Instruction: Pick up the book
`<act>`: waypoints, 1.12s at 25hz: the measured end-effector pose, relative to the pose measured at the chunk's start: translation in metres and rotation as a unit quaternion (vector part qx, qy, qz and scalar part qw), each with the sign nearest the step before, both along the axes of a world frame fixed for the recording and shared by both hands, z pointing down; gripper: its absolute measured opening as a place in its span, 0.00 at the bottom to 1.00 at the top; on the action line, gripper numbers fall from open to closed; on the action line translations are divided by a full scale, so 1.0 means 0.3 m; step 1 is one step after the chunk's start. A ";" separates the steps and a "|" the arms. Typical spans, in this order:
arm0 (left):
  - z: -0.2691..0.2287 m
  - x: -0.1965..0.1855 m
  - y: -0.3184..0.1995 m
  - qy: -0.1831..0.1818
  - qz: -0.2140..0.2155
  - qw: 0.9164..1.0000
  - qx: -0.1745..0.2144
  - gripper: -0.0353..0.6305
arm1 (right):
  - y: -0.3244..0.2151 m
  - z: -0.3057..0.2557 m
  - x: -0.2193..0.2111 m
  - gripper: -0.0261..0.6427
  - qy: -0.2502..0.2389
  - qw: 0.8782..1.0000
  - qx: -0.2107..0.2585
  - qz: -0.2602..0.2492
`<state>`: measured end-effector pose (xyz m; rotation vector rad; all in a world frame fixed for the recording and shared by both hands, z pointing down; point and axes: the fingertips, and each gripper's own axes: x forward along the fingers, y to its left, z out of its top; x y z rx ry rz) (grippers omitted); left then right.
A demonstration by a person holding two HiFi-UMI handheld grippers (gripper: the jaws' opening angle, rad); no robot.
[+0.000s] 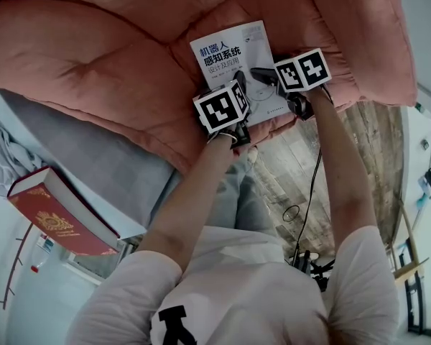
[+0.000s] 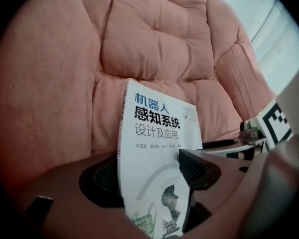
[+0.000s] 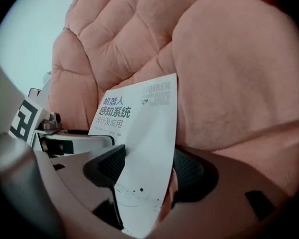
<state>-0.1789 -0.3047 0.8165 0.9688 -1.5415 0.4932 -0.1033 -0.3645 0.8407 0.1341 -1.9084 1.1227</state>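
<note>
Salmon-pink tufted upholstery [image 1: 93, 56] fills the upper half of the head view, and the book [image 1: 233, 52] lies cover-up on it, near the cushion's front edge. It is a white paperback with a blue and black printed title. Its long axis runs almost from 12 to 6 o'clock, with the top edge pointing between 11 and 12 o'clock and the bottom edge towards the person. The title reads upright from the person's side, and the spine is on the 9 o'clock side.

Both tools meet the book at its near end. The left hand-held gripper [image 2: 149, 176] has its jaws spread wide with the spine-side lower corner between them. One pad sits over the cover and the other under the spine, and no firm squeeze shows. The right hand-held gripper [image 3: 149, 168] is at the opposite lower corner with its jaws drawn in on the book, one pad against the cover and the other beneath it. In that view the corner tilts up off the cushion.

The two marker cubes sit side by side at the book's bottom edge, the left [image 1: 221, 106] at 7 o'clock of it and the right [image 1: 302, 70] at 4 o'clock. A red hardback [image 1: 57, 214] lies well apart at 8 o'clock, on grey fabric. Plank flooring [image 1: 359, 142] shows at 4 o'clock.
</note>
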 end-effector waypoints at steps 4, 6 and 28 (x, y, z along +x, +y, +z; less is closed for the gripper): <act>-0.042 0.000 -0.008 -0.019 0.011 1.000 0.013 0.50 | -0.031 -0.041 0.024 0.45 -0.015 0.997 0.052 0.049; -0.060 -0.006 -0.001 -0.038 0.015 0.999 0.014 0.40 | -0.049 -0.062 0.039 0.35 -0.013 0.995 0.070 0.064; -0.111 0.029 -0.022 -0.086 0.087 0.992 0.024 0.17 | -0.016 -0.177 0.033 0.16 0.007 0.984 0.171 0.057</act>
